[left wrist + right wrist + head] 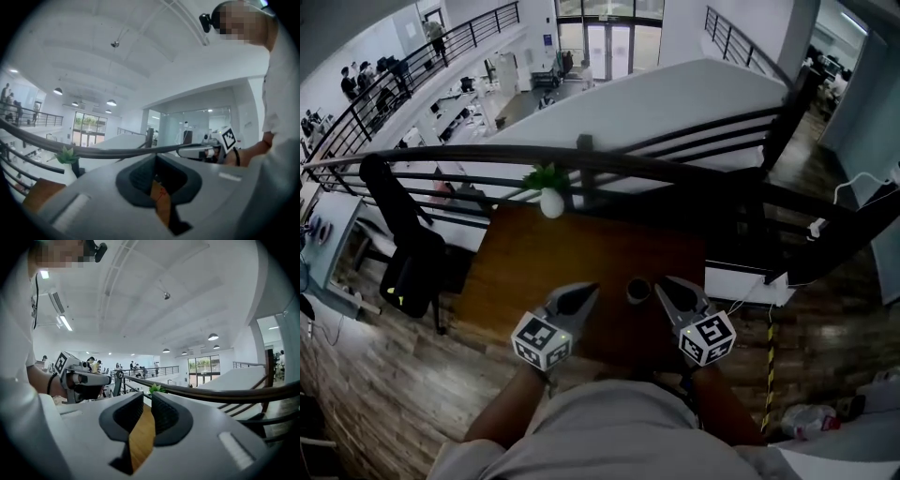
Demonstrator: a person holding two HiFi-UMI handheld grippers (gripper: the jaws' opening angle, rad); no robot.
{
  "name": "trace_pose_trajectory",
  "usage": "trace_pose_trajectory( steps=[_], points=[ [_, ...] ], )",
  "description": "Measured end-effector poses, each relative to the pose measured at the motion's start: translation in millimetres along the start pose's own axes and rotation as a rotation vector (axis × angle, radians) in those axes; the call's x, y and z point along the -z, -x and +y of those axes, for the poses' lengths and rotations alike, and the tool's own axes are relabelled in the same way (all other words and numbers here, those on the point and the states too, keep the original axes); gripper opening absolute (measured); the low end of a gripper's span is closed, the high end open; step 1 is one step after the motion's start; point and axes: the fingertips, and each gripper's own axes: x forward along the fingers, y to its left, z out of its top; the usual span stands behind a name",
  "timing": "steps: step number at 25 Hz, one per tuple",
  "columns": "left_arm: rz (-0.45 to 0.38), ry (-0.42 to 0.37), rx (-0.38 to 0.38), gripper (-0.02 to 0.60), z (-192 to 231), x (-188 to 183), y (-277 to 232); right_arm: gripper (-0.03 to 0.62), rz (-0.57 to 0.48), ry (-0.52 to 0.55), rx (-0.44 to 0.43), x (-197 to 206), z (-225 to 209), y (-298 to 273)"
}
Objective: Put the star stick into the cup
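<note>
Print that can be made out is scarce: the marker cube [542,341] on your left gripper [585,292] and the one on your right gripper [665,285] carry only black-and-white squares, and a blue sign [546,39] on the far wall is too small to read. Your cup [638,290] stands on the wooden table [525,272] near you, between the two sets of jaw tips and just beside both. It looks dark from above and its inside cannot be made out. The star stick cannot be picked out in any view. Your left claw is drawn almost together, its dark pads [139,177] leaving only a thin wedge of table. A fine red streak [161,191] shows in that wedge, too small to name. Your right claw is likewise narrow, its pads [166,414] parallel with a slim strip of bare wood between them and nothing gripped. At the table's far edge a green plant [547,176] in a white vase [551,202] sits against the dark railing [675,169]. Your body cuts off the table's near edge in the head view.
</note>
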Motion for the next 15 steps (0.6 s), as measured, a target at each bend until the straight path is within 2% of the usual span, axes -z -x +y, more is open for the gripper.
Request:
trace_pose_trajectory(
  steps=[5,9,15],
  points=[
    [-0.014,-0.006,0.002,0.003,-4,-2,29,0.048,0.001,0.007,-0.004,-3,28,3],
    [-0.017,0.035,0.029,0.003,-5,7,48,0.013,0.007,0.006,0.003,1,37,6],
    [-0.041,0.061,-0.014,0.003,-1,4,64,0.008,-0.008,0.057,-0.011,-6,45,12]
  ],
)
